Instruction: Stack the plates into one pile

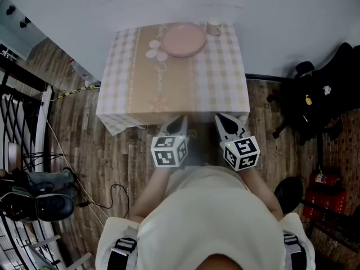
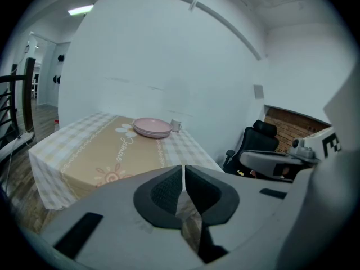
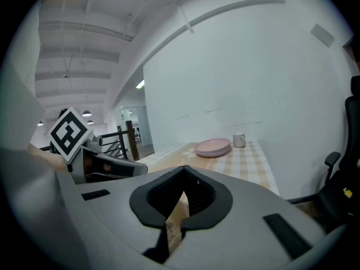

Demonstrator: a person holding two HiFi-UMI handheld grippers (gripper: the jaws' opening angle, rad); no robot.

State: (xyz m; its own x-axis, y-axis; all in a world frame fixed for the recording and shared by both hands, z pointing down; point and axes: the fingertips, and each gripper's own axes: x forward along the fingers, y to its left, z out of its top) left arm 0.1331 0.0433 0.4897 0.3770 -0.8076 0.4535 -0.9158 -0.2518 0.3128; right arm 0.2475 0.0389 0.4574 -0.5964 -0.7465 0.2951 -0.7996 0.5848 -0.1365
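The pink plates [image 1: 183, 39] sit in one pile at the 12 o'clock end of the table [image 1: 219, 77], on a checked cloth with a tan band down its middle; the pile looks two or three plates deep, though the head view is too small to count them. A pale cup [image 1: 213, 27] stands just beside the pile at about its 2 o'clock, apart from it.

Both grippers hang at the table's 6 o'clock edge, close to the person's body and well apart from the plates. The left gripper [image 1: 179, 122] points toward 12 o'clock with its marker cube [image 1: 169, 151] behind it; in the left gripper view its dark pads [image 2: 163, 193] stand almost together, only a thin slit between them, and nothing is in that slit. The right gripper [image 1: 221, 120] lies beside it at 3 o'clock, its own marker cube [image 1: 242, 152] nearer the person; in the right gripper view its pads [image 3: 199, 198] meet at the tip and hold nothing.

From both gripper views the pile shows far ahead across the cloth, near 12 o'clock; a black office chair [image 1: 315, 100] stands on the wooden floor [image 1: 124, 162] at the table's 3 o'clock.
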